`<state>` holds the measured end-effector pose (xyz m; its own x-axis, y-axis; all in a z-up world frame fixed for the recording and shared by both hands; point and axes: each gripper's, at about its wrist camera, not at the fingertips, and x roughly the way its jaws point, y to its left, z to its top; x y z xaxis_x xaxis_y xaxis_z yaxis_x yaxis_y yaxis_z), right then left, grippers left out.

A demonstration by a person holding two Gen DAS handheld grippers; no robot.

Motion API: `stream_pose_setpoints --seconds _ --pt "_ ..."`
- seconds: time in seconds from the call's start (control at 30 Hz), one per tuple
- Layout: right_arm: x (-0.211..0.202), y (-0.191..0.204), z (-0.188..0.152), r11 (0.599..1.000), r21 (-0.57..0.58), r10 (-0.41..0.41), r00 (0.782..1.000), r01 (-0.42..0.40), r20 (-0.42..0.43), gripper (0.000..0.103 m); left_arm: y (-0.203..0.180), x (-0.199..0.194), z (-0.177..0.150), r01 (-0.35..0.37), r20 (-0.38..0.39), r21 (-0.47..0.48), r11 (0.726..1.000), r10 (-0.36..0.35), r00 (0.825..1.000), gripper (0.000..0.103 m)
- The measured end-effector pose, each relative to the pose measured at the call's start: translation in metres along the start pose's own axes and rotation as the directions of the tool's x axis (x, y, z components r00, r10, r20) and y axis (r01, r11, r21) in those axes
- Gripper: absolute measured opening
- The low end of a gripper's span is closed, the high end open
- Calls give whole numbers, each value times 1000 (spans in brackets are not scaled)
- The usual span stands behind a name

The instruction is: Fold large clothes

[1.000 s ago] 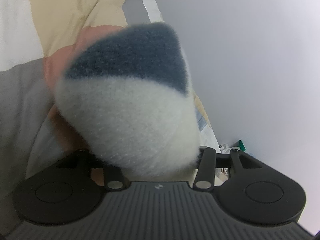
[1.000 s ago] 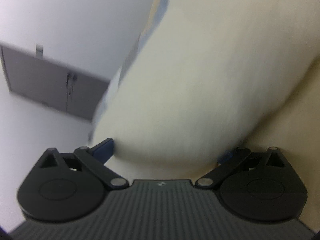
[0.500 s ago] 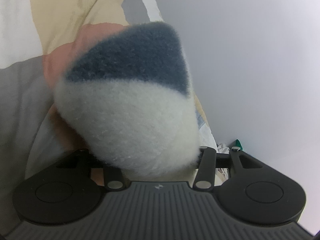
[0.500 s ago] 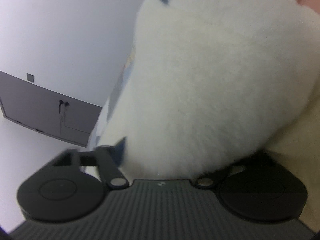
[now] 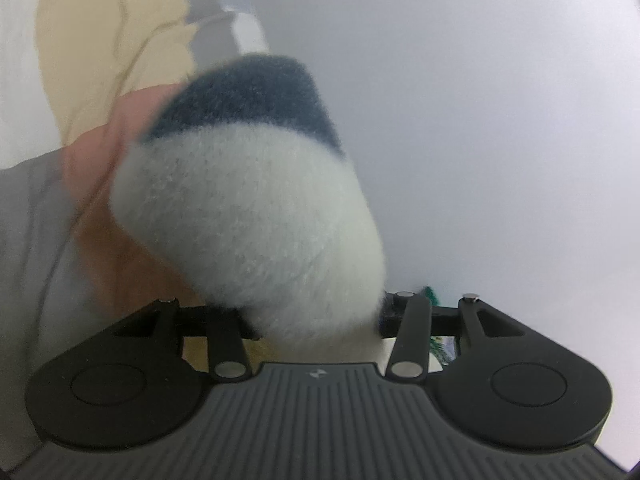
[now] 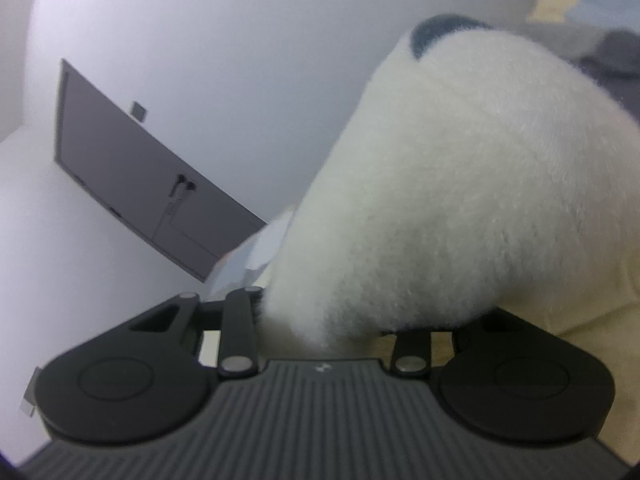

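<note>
A fluffy fleece garment, cream white with a dark blue band, fills the middle of both views. In the left wrist view the garment (image 5: 256,216) bulges up out of my left gripper (image 5: 316,320), which is shut on it; the fingertips are buried in the fleece. In the right wrist view the same garment (image 6: 460,208) rises from my right gripper (image 6: 324,332), which is also shut on it, with the fingertips hidden. Both grippers hold the fleece lifted above the bed.
A bedspread with beige (image 5: 108,52), grey (image 5: 28,240) and pink (image 5: 108,208) patches lies at the left. A white wall (image 5: 480,120) fills the right. The right wrist view shows a grey cabinet door (image 6: 132,184) and white wall (image 6: 240,40).
The right gripper has closed on the fleece and swung, so cabinet and wall now show wider. The left gripper keeps its hold and has shifted slightly, blurring the view.
</note>
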<state>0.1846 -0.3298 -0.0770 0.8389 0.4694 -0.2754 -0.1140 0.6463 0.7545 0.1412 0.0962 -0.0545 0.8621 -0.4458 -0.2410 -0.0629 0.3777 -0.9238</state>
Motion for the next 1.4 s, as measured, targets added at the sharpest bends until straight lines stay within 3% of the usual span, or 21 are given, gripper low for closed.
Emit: stream_pose_setpoints --seconds 0.17,0.37,0.53,0.8,0.93,1.1,1.33,1.4 --pt "-37 20 25 998 -36 52 998 -50 46 42 -41 -15 -3 62 -11 65 996 -62 998 51" --pt "-74 31 66 995 -49 93 989 -88 115 42 -100 -3 -13 132 -30 138 982 -129 991 51" --pt "-97 30 104 995 -61 86 981 -76 174 42 -144 33 -29 180 -72 164 970 -170 983 51" --pt "-140 -24 153 1000 -22 25 969 -20 246 41 -190 126 -71 239 -179 200 950 -204 962 51" --pt "-140 -78 155 995 102 -28 968 3 249 41 -184 174 -104 231 -219 251 940 -178 959 51" --pt "-114 -131 141 980 181 -119 972 83 200 42 -144 221 -135 159 -299 257 953 -78 951 51" --pt "-86 -190 99 952 267 -181 977 147 109 42 -84 249 -161 79 -358 280 957 28 933 51" --pt "-81 -199 87 947 289 -180 978 142 108 42 -67 256 -160 74 -362 270 960 30 932 51"
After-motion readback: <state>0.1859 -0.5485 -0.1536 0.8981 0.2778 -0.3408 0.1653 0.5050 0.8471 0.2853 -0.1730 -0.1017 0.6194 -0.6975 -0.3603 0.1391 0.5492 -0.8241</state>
